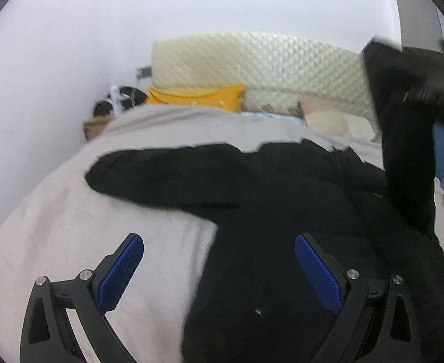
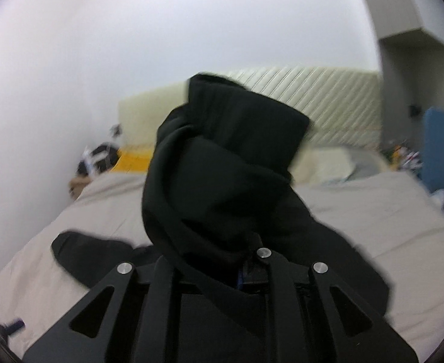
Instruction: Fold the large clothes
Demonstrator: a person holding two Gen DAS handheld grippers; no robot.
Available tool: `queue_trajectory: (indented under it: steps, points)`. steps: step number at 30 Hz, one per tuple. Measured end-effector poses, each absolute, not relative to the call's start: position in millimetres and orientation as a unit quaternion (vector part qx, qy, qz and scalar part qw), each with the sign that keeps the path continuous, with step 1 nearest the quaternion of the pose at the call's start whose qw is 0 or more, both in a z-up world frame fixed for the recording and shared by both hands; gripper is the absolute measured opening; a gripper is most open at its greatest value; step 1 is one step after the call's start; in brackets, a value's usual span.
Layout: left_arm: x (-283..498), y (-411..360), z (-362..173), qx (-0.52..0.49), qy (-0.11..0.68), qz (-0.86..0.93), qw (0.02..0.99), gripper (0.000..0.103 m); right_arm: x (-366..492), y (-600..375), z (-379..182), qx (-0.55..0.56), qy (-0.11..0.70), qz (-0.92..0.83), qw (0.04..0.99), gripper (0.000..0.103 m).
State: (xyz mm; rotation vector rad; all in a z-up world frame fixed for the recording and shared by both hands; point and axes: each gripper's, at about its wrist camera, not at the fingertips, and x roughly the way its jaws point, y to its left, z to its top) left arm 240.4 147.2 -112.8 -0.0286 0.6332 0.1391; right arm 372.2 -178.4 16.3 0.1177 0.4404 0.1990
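Note:
A large black sweatshirt (image 1: 267, 199) lies on a beige bed (image 1: 70, 217), one sleeve (image 1: 149, 175) stretched out to the left. My left gripper (image 1: 219, 269) is open and empty, hovering above the garment's lower body, its blue pads (image 1: 122, 272) wide apart. My right gripper (image 2: 222, 272) is shut on the other sleeve (image 2: 228, 163) and holds it lifted above the bed, cuff upward; the fabric hides its fingertips. In the left wrist view that raised sleeve (image 1: 403, 139) and the right gripper (image 1: 427, 90) show at the right.
A cream padded headboard (image 1: 252, 66) stands at the far end of the bed, with a yellow cushion (image 1: 197, 96) and pillows (image 2: 328, 160) before it. A white wall runs along the left. Clutter sits in the far left corner (image 2: 98, 157). A blue object (image 2: 436, 148) stands at the right.

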Motion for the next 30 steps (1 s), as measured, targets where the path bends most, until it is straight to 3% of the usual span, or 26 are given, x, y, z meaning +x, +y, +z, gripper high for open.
queue_trajectory:
  steps: [13, 17, 19, 21, 23, 30]
  points:
    - [251, 184, -140, -0.083, 0.346, 0.056, 0.933, 0.102, 405, -79, -169, -0.024, 0.354, 0.143, 0.924, 0.016]
    - [254, 182, -146, -0.079, 0.349, 0.055, 0.932, 0.102, 401, -73, -170, -0.023, 0.350, 0.146, 0.925, 0.018]
    - [255, 183, -148, -0.081, 0.350, 0.053, 0.932, 0.102, 404, -73, -159, -0.010, 0.354, 0.154, 0.923, 0.024]
    - [254, 184, -147, -0.089, 0.349, 0.043, 0.932, 0.102, 399, -68, -152, -0.007, 0.350, 0.161, 0.923, 0.057]
    - [253, 184, -145, -0.090, 0.346, 0.043, 0.933, 0.102, 390, -66, -140, -0.005, 0.338, 0.170, 0.926, 0.074]
    - [240, 171, -132, -0.094, 0.336, 0.022, 0.937, 0.102, 361, -88, -103, 0.034, 0.321, 0.177, 0.930, 0.075]
